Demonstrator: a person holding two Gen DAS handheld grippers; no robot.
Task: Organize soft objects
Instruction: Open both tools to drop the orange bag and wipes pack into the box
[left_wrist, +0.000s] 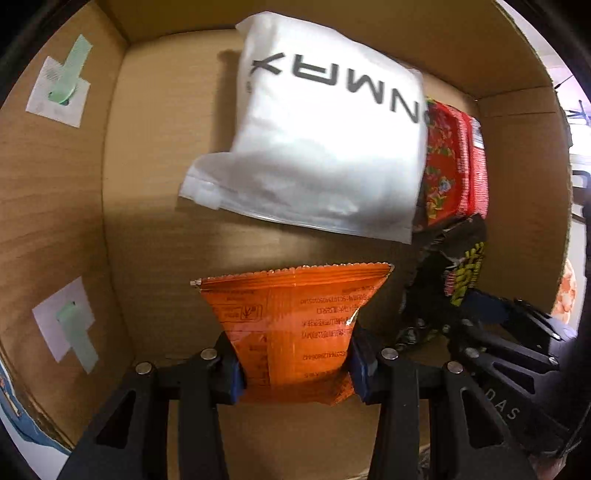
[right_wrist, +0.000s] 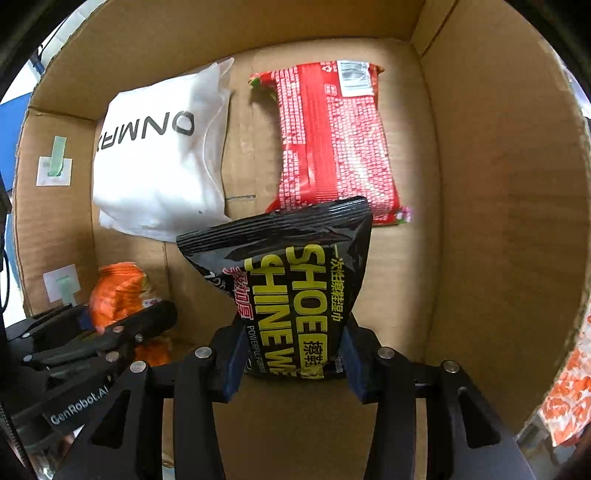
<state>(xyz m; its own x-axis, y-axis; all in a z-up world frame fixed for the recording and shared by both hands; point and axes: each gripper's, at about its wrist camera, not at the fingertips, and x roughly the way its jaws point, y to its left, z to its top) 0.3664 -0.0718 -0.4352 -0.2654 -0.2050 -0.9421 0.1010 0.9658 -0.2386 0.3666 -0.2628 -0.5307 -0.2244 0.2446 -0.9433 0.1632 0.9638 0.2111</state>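
Left hand-held gripper (left_wrist: 295, 365) clenched on orange packet (left_wrist: 291, 325), right hand-held gripper (right_wrist: 291, 354) on black wipes pouch (right_wrist: 291, 291); held over box (right_wrist: 498, 206), likely for laying beside white bag (right_wrist: 162, 166) and red packet (right_wrist: 332, 140).

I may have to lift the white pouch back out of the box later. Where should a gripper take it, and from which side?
Probably the flat sealed end of the white pouch, the thin strip nearest the orange packet. It lies flat on the cardboard box floor with a puffy middle, so come from above at that edge, where bare floor leaves finger room; the red packet crowds one side.
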